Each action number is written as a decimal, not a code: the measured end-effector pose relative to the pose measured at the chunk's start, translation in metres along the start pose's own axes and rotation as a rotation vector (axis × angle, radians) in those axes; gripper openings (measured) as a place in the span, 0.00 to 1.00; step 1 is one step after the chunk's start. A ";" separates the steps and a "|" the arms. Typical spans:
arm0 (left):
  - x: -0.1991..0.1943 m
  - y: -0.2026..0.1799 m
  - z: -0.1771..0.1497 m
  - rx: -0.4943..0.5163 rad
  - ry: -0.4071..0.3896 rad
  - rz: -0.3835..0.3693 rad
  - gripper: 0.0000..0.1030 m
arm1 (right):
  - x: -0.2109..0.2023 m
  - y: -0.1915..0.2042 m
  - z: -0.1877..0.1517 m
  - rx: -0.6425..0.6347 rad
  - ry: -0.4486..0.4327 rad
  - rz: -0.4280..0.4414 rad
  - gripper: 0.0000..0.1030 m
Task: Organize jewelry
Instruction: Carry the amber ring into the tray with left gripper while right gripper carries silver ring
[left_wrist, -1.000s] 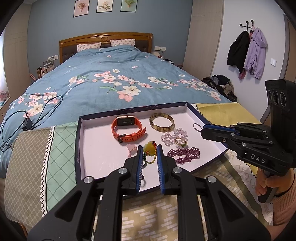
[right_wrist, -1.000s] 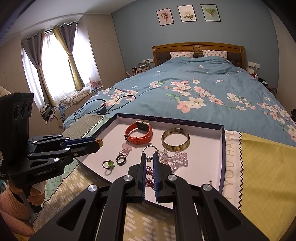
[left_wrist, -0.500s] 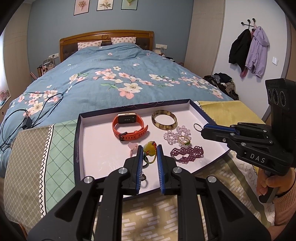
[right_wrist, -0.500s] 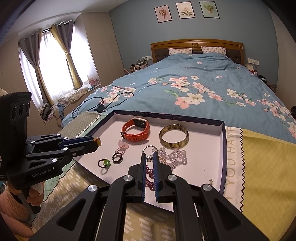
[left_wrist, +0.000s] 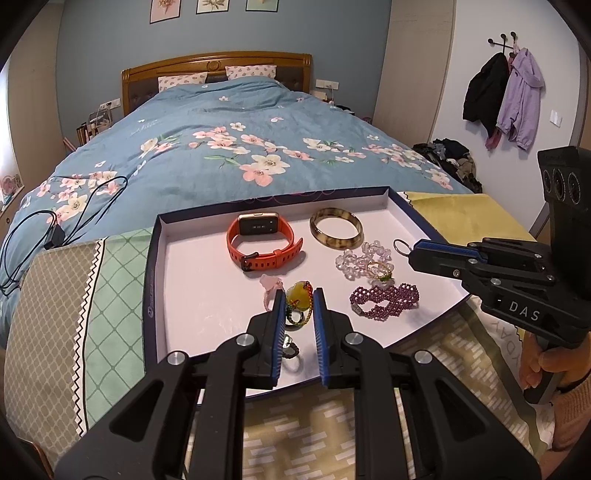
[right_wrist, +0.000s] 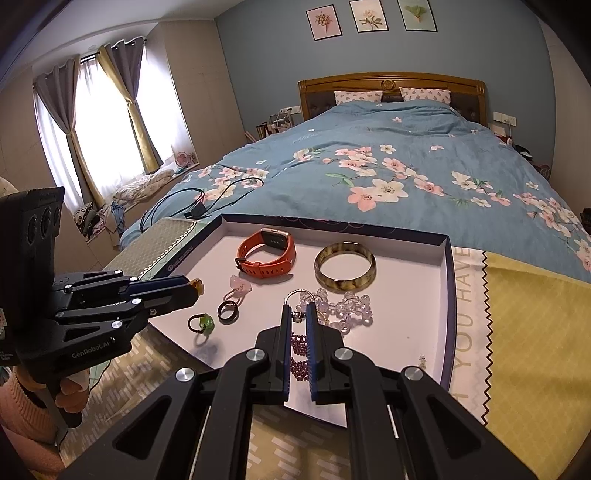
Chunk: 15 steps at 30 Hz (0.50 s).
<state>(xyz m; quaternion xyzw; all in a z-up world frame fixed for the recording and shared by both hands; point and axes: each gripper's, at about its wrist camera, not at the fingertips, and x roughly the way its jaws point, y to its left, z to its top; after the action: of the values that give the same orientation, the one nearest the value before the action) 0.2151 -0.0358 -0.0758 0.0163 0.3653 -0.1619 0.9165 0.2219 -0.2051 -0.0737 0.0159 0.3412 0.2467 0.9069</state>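
One shallow tray (left_wrist: 155, 280) in play. Inside it: one orange smartwatch (left_wrist: 264, 243), one mottled tortoiseshell bangle (left_wrist: 335, 232), one clear crystal bead bracelet (left_wrist: 360, 258) and one purple bead bracelet (left_wrist: 384, 301). That makes three bracelets of the bangle-and-bead sort, plus the watch. Rings now: one dark band ring (right_wrist: 227, 312), one beaded ring with a green stone (right_wrist: 201, 325), one pink piece (right_wrist: 238, 288) that looks like a ring, and a small gold ring (left_wrist: 378, 267) lying on the crystal beads. One yellow-green stone piece (left_wrist: 299, 295) sits between the left gripper's (left_wrist: 298, 301) fingers, one silver ring (right_wrist: 295, 297) on a small charm at the right gripper's (right_wrist: 297, 314) tips. Two grippers. Up on the wall, three framed pictures (right_wrist: 369, 16); two pillows (right_wrist: 391, 96) on one bed (right_wrist: 369, 155).
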 end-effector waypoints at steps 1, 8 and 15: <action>0.002 0.000 0.000 0.000 0.003 0.001 0.15 | 0.001 0.000 0.000 0.000 0.002 -0.001 0.06; 0.008 0.000 -0.001 -0.004 0.015 0.005 0.15 | 0.004 0.000 -0.001 0.001 0.009 -0.002 0.06; 0.011 0.001 -0.003 -0.009 0.024 0.008 0.15 | 0.009 0.002 -0.004 -0.004 0.021 -0.002 0.06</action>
<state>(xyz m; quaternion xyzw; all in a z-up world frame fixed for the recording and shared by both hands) 0.2209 -0.0378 -0.0851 0.0154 0.3772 -0.1564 0.9127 0.2243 -0.1997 -0.0815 0.0113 0.3503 0.2468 0.9035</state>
